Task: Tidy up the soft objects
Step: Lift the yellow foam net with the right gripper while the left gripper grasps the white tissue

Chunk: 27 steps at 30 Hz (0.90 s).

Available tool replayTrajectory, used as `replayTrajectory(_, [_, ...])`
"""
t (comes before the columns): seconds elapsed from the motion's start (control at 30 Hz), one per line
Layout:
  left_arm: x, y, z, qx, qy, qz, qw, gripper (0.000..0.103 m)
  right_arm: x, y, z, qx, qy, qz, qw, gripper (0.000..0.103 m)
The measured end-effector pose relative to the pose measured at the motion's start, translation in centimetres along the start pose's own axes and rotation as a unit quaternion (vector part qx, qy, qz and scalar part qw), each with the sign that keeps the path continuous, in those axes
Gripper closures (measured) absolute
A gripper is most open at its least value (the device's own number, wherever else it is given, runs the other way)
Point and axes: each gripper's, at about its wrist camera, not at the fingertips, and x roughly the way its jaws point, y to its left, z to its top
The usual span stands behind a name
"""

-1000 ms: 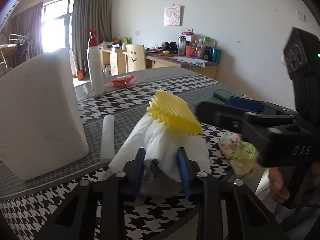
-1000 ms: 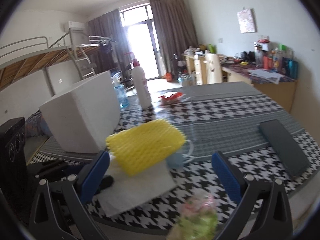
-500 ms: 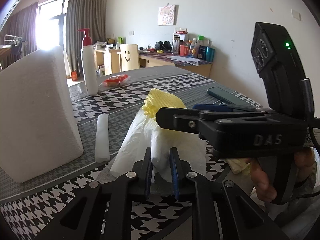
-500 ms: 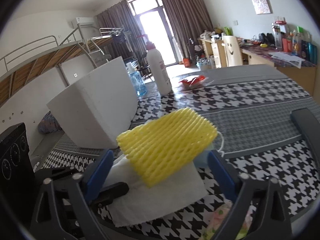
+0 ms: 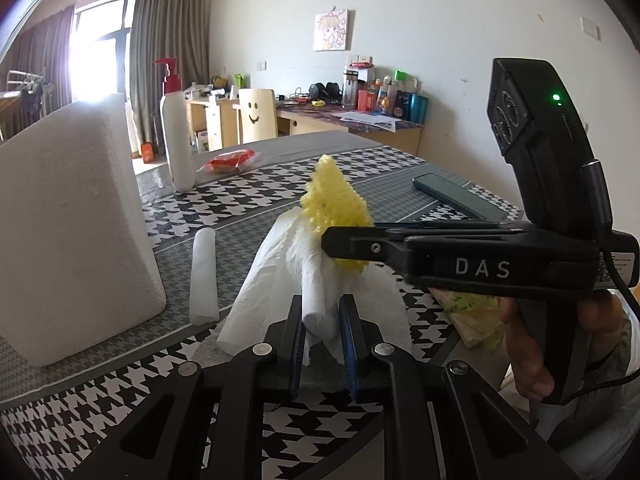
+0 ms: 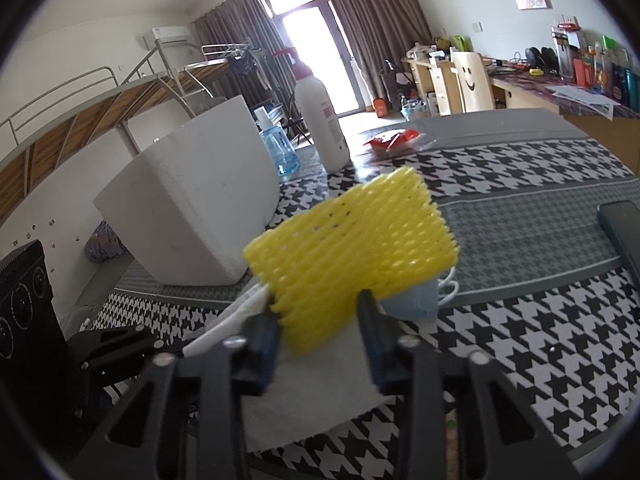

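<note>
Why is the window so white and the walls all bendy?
Left wrist view: the window is blown out by daylight, and the fisheye lens bends the edges. Right wrist view: the same glare at the door, and dark corners ring the picture.

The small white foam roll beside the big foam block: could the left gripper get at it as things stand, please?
Probably not yet. The left gripper is shut on the white paper towel. The white foam roll lies clear beside it, next to the foam block, so the approach looks free once it lets go.

One foam net [image 6: 352, 256], one tissue [image 5: 288, 280], one foam roll [image 5: 204, 276], one foam box [image 5: 72, 224], one bottle [image 5: 176, 136], one phone [image 5: 456, 196].
</note>
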Motion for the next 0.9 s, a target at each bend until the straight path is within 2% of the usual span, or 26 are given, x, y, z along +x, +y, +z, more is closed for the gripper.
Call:
replayTrajectory(0.07, [-0.1,0.2,0.0,-0.002,-0.002,0.000,1.0000,0.085,-0.4,0.0,0.0,0.000,-0.004,-0.004,1.000,0.073])
replayTrajectory(0.13, [-0.5,0.2,0.0,-0.003,-0.008,0.000,1.0000,0.090,-1.0,0.0,0.1,-0.002,-0.011,-0.009,1.000,0.081])
replayTrajectory(0.2, [-1.0,0.1,0.1,-0.005,-0.015,0.001,0.9999,0.091,-1.7,0.1,0.2,-0.003,-0.022,-0.014,1.000,0.083])
replayTrajectory(0.4, [-2.6,0.1,1.0,-0.004,-0.038,0.001,0.9993,0.095,-3.7,0.3,0.5,-0.005,-0.049,-0.034,0.998,0.086])
replayTrajectory(0.47, [-2.6,0.0,1.1,-0.005,-0.037,-0.001,0.9993,0.098,-4.2,0.4,0.6,-0.008,-0.057,-0.037,0.998,0.086])
replayTrajectory(0.73, [-2.5,-0.1,1.4,-0.004,-0.034,0.009,0.9994,0.098,-4.8,-0.2,0.1,-0.006,-0.067,-0.046,0.997,0.086])
replayTrajectory(0.83, [-2.1,0.0,1.5,-0.005,-0.026,0.014,0.9996,0.094,-4.9,-0.4,0.1,-0.005,-0.070,-0.046,0.996,0.086])
replayTrajectory(0.9, [-1.9,-0.1,1.5,-0.001,-0.021,0.025,0.9995,0.072,-5.0,-0.4,0.0,-0.004,-0.071,-0.048,0.996,0.086])
